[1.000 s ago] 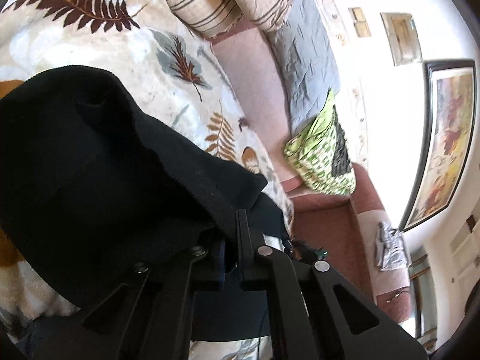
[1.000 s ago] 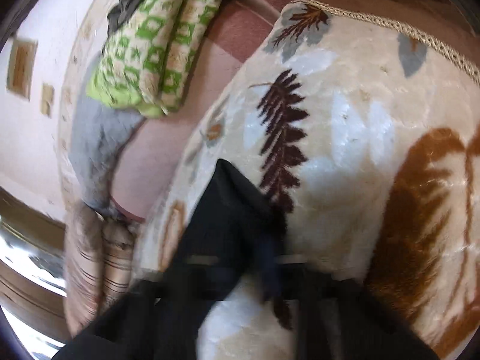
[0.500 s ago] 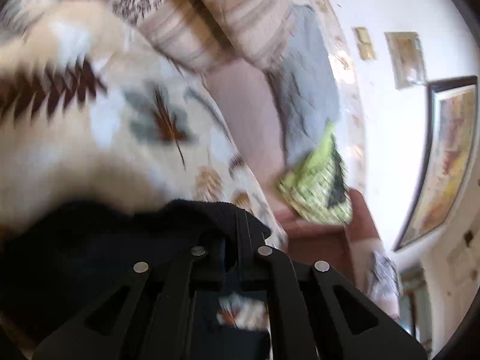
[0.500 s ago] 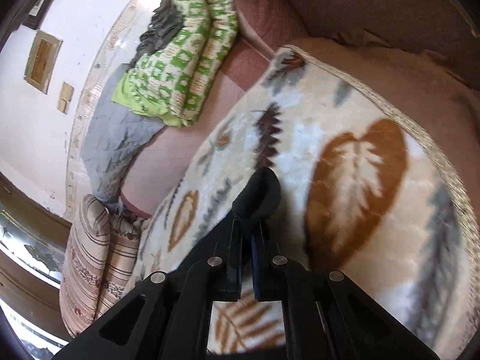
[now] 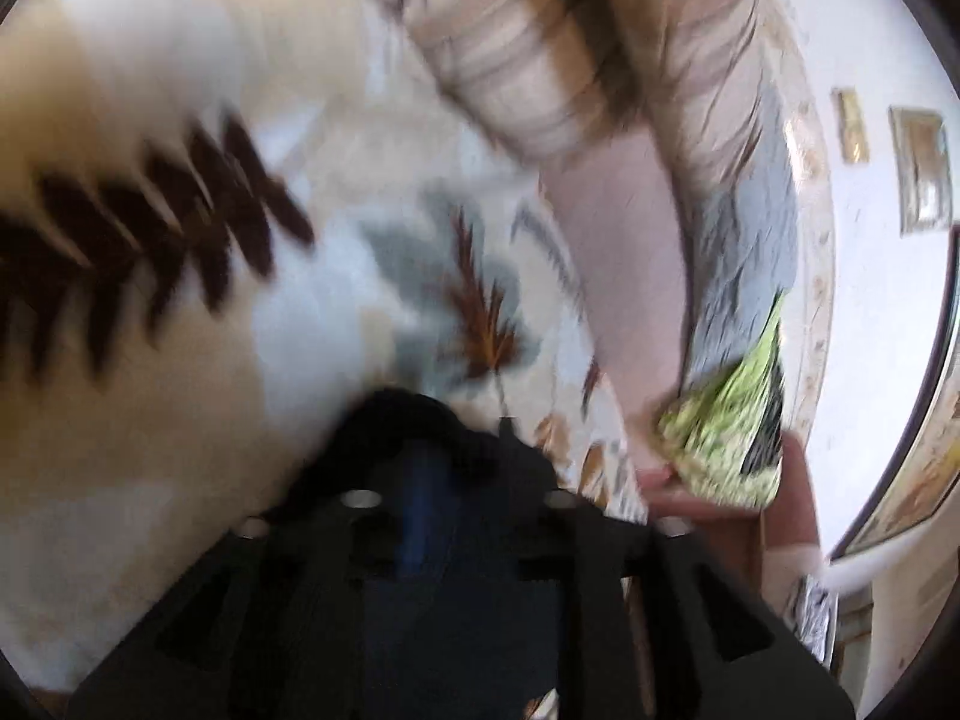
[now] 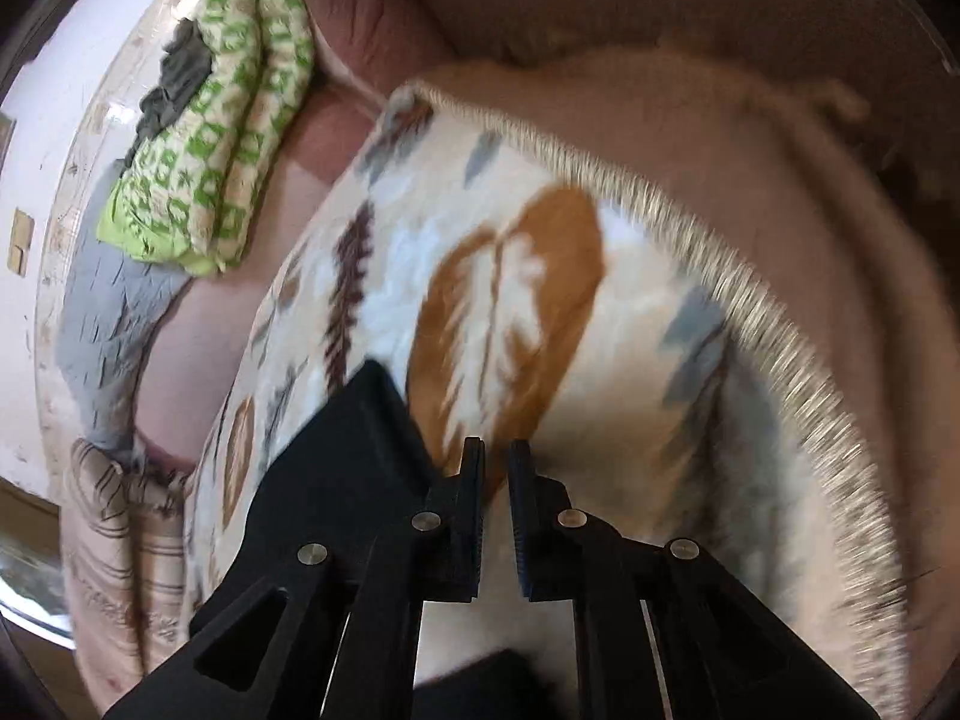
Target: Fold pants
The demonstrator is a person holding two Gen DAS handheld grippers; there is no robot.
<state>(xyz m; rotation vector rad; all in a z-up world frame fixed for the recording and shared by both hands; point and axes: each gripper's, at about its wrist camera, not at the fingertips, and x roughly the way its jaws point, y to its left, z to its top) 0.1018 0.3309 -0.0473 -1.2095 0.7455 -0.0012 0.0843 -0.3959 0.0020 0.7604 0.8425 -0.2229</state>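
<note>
The black pants (image 6: pixel 354 456) lie on the leaf-patterned blanket (image 6: pixel 510 312), just left of my right gripper (image 6: pixel 497 450). Its jaws are opening, and only blanket shows in the narrow gap between them. The left wrist view is blurred. There a folded edge of the pants (image 5: pixel 408 414) arches over the tips of my left gripper (image 5: pixel 462 438). Those jaws are opening too, standing apart with a blue pad (image 5: pixel 420 498) showing and the black cloth loose between them.
Striped cushions (image 5: pixel 540 60) lie past the blanket. A grey cloth (image 6: pixel 102 324) and a green patterned bundle (image 6: pixel 204 138) rest on the pink sofa (image 6: pixel 198 360). The blanket's fringed edge (image 6: pixel 750 312) runs to the right. Framed pictures (image 5: pixel 921 174) hang on the wall.
Both grippers carried the pants across the blanket, the left toward the cushions. The right jaws have let go of the pants corner, which now lies to their left. The left jaws have parted.
</note>
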